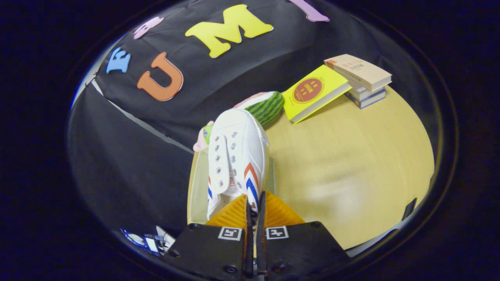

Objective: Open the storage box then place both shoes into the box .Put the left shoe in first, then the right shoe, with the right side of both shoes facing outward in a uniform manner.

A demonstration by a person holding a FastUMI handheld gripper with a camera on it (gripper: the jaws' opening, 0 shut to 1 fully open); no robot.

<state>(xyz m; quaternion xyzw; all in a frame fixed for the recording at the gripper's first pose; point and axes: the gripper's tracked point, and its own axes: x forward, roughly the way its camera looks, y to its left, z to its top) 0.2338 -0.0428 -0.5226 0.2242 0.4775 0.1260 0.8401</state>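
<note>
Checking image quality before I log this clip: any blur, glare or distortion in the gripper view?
Gripper view: strong fisheye bend, the table edge curving; a pale glare patch on the wood right of the white shoe; shoe and yellow book fairly sharp; the claw, closed on the shoe's heel edge, slightly soft up close.

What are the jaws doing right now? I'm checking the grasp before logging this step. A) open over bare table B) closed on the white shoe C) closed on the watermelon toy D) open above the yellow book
B: the gripper has its jaws nearly together, pinching the side of the white shoe at the heel, toe pointing away over the table.
</note>
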